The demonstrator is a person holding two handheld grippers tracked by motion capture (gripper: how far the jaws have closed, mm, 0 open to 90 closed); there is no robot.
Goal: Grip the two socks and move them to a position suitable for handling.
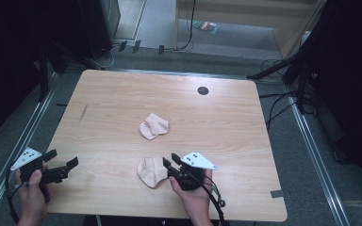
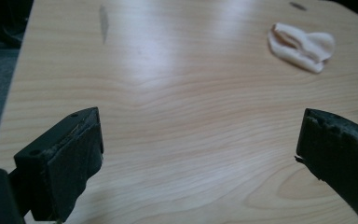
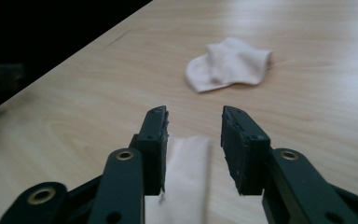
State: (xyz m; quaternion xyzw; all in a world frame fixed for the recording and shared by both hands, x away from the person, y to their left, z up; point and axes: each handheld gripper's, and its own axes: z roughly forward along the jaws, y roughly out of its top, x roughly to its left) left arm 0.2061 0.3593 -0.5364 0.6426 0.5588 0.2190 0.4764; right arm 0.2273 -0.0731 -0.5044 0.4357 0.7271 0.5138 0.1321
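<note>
Near edge first: we see the left gripper (image 1: 62, 163) at the near-left corner of the wooden surface (image 1: 113, 108), held in the left hand (image 1: 34, 190), jaws spread wide with only bare wood between them. In the left gripper view the gap (image 2: 200, 144) is broad and nothing sits in it.

Near centre: the right gripper (image 1: 170, 160) is held in the right hand (image 1: 195, 195), jaws pointing left toward the near sock (image 1: 152, 171). The jaws are part open. In the right gripper view (image 3: 193, 135) the near sock (image 3: 184, 177) lies in the gap, against the left jaw, with a clear space to the right jaw. We see no grip on it. From the high view the jaw tips sit right at the sock's right edge; we cannot tell if they touch it.

Mid-surface: the second sock (image 1: 154, 125) lies crumpled, well apart from both grippers, just beyond the near one. It shows in the left gripper view at far right (image 2: 303, 45) and in the right gripper view straight ahead (image 3: 228, 64).

Far side: a dark round hole (image 1: 202, 90) sits near the far edge, a short dark mark (image 1: 84, 112) at far left. Beyond the surface, grey floor (image 1: 245, 37) with cables (image 1: 278, 106).
</note>
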